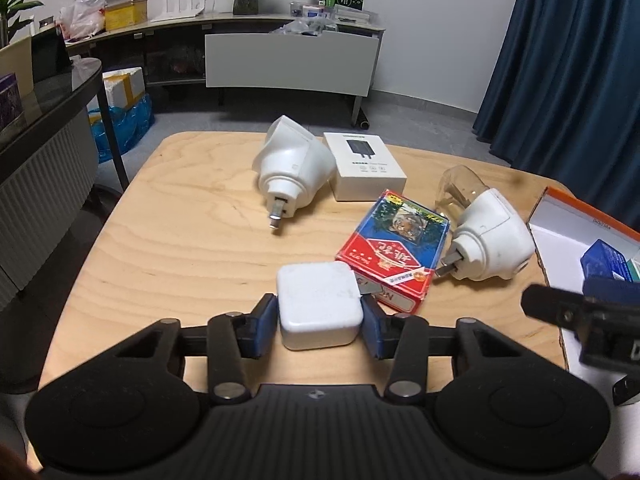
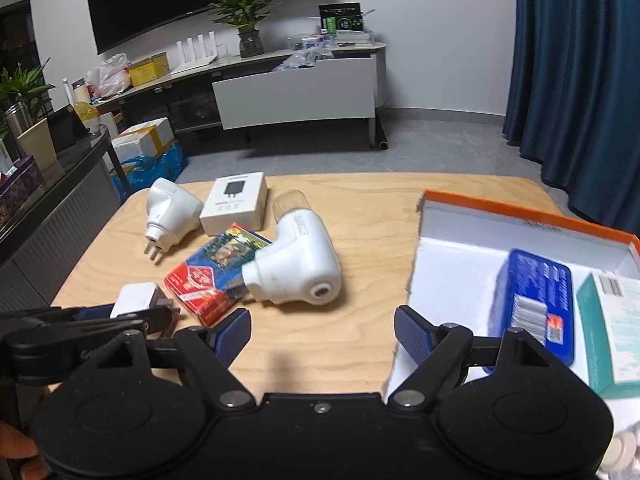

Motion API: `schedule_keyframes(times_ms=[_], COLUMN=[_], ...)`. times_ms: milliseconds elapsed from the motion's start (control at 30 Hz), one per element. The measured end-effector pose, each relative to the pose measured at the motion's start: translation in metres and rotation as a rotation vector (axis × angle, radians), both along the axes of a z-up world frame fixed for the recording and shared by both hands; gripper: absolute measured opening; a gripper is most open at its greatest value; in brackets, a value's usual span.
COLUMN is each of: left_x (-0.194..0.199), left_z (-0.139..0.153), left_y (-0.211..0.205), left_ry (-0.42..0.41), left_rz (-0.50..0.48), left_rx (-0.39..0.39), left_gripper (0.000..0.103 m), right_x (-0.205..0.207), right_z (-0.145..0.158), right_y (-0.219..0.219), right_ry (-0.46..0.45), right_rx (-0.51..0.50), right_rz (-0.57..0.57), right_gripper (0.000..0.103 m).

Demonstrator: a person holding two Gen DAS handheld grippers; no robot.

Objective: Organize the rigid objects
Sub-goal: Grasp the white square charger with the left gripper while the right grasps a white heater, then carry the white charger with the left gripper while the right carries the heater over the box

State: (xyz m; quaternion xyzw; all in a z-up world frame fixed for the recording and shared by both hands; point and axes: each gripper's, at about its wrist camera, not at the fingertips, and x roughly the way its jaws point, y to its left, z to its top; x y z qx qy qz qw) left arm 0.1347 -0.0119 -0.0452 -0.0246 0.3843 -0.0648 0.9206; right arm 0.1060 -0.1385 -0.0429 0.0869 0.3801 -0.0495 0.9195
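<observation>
The left gripper was clamped on a white charger, one blue pad pressed against each of its sides. The charger sat at the near edge of the table, at 6 o'clock in the left wrist view. Its metal prongs pointed toward 3 o'clock, where they touched a red and blue card box lying flat.

From the card box, a white plug with a clear cap lay at 3 o'clock, just beside it. A second white plug lay at 11 o'clock from the card box, on its side with its prongs toward the camera. A white carton showing a dark charger stood touching that plug's right flank.

The right gripper stood open with nothing between its pads, one finger over bare wood and the other finger at the near edge of an orange-rimmed tray. In the right wrist view the tray filled the area from 2 to 4 o'clock. Inside it a blue box stood on its edge and a teal and white box sat beside it toward 3 o'clock. The left gripper and charger appeared at 8 o'clock in that view.
</observation>
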Motion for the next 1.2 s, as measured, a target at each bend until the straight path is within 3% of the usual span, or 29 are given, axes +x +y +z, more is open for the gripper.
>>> schedule_keyframes(times_ms=[200, 600, 667, 733, 933, 1200], left_x=[-0.004, -0.011, -0.010, -0.009, -0.012, -0.027], left_z=[0.000, 0.005, 0.005, 0.005, 0.008, 0.021], left_y=[0.006, 0.013, 0.014, 0.015, 0.015, 0.011], left_ry=[-0.012, -0.043, -0.042, -0.044, -0.051, -0.079], left_rz=[-0.009, 0.011, 0.011, 0.016, 0.016, 0.008], left_rx=[0.007, 0.008, 0.002, 0.002, -0.003, -0.015], left_gripper=[0.042, 0.042, 0.042, 0.042, 0.042, 0.042], right_x=[0.021, 0.084, 0.090, 0.093, 0.088, 0.042], right_z=[0.007, -0.010, -0.015, -0.021, -0.015, 0.010], right_y=[0.000, -0.022, -0.024, -0.024, -0.013, -0.012], right_ry=[-0.019, 0.064, 0.080, 0.095, 0.077, 0.001], right_rx=[0.031, 0.135, 0.135, 0.147, 0.072, 0.078], right_rz=[0.023, -0.036, -0.035, -0.021, -0.002, 0.007], right_gripper=[0.095, 0.095, 0.087, 0.069, 0.050, 0.048])
